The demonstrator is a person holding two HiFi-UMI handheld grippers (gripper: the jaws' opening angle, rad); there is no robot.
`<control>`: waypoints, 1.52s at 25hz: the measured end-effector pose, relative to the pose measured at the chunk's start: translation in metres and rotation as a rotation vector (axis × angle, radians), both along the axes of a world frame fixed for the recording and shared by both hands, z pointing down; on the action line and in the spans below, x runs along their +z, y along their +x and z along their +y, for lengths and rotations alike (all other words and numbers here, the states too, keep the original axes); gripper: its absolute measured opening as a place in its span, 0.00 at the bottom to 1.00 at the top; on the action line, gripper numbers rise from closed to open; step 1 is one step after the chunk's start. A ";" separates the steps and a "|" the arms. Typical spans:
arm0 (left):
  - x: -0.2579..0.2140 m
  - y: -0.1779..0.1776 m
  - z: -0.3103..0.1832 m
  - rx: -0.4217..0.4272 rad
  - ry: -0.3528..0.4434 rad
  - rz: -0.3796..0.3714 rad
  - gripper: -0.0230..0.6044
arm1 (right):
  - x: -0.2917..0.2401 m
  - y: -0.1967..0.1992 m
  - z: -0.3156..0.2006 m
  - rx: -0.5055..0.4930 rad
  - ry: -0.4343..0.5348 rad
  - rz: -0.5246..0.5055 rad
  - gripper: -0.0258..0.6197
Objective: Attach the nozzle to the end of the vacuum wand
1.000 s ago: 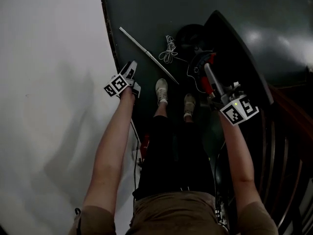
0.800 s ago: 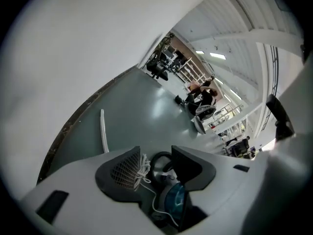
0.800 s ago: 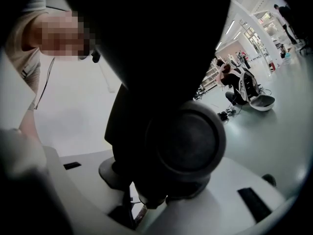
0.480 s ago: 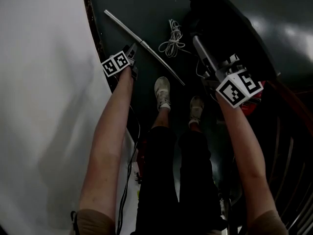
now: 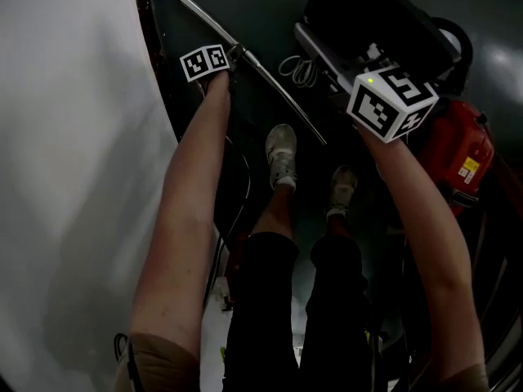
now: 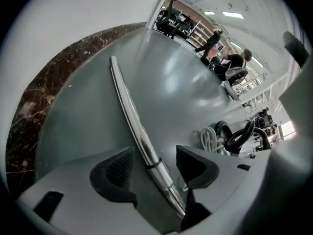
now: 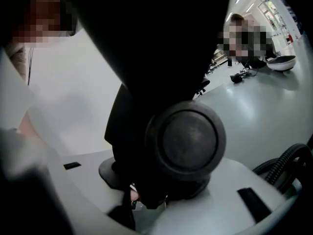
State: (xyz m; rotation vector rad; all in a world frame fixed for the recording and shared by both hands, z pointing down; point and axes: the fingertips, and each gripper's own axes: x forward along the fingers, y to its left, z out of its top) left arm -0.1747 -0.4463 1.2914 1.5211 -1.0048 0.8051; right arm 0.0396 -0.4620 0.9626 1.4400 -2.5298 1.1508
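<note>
Two jaws stand wide apart on your left gripper [image 6: 155,164]. They have just been opening, and the chrome wand [image 6: 128,114] runs between them with a gap on each side, so you grip nothing there. Only the left gripper view shows that gap. Your head view shows just the marker cube sitting over the wand, which lies flat and slantwise on the dark floor [image 5: 245,6].

Your right gripper [image 7: 164,182] is closed partway on the black nozzle [image 7: 186,141]. Its own view is almost filled by the nozzle's round end, with one pad [image 7: 110,173] showing at the left against the black body. The head view adds what that close view cannot: the nozzle is held to the right of the wand and apart from it, not joined to either end.

Only the head view takes in the red vacuum body [image 5: 458,149] beside your right arm and your shoes [image 5: 282,155] below the wand. The left gripper view shows the white cord [image 6: 208,141] and a black hose [image 6: 234,136] lying beyond the wand.
</note>
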 end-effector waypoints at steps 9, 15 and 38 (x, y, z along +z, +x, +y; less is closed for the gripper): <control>0.072 0.007 -0.006 0.019 -0.085 -0.095 0.43 | 0.039 -0.032 0.031 -0.072 -0.052 -0.003 0.29; 0.047 0.002 0.007 -0.259 -0.127 0.028 0.28 | 0.015 -0.023 0.059 -0.105 -0.073 0.036 0.29; -0.417 0.154 0.205 0.021 0.400 0.109 0.25 | -0.501 0.035 0.137 -0.018 0.328 0.064 0.29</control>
